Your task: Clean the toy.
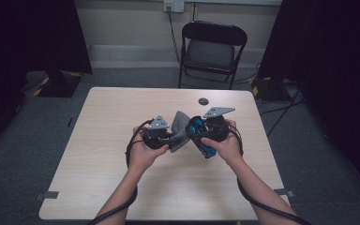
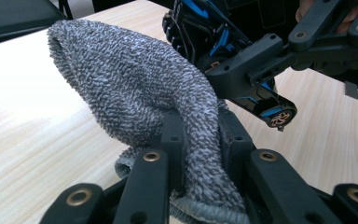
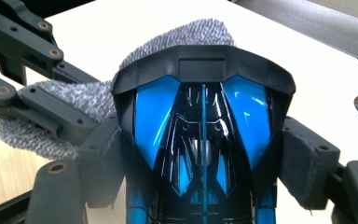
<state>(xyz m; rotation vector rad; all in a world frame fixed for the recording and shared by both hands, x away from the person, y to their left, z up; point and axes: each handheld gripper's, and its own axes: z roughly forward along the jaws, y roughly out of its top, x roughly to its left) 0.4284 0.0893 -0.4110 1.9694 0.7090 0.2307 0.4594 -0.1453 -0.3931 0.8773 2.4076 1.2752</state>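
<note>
Toy car, black with bright blue panels, is up off the bench right now, held in mid-air over the middle of it, and a grey cloth sits against its left side. The right gripper has its jaws spread wide around the car's body, padded faces pressing on both flanks, so the car is firmly clamped. The left gripper has its jaws pressed together on a fold of the cloth, and the rest of that cloth balloons up and drapes toward the car. In the high view both hands meet just above the bench, left gripper and right gripper almost touching, cloth between them. So where are we? Both pieces look picked up and brought together, and the cloth seems to lie on the car's far end, which reads as a wipe in hand rather than finished. How much of the car has been rubbed I cannot tell. Left to do, I'd judge: work the cloth over the body, then set both back down on the bench.
</note>
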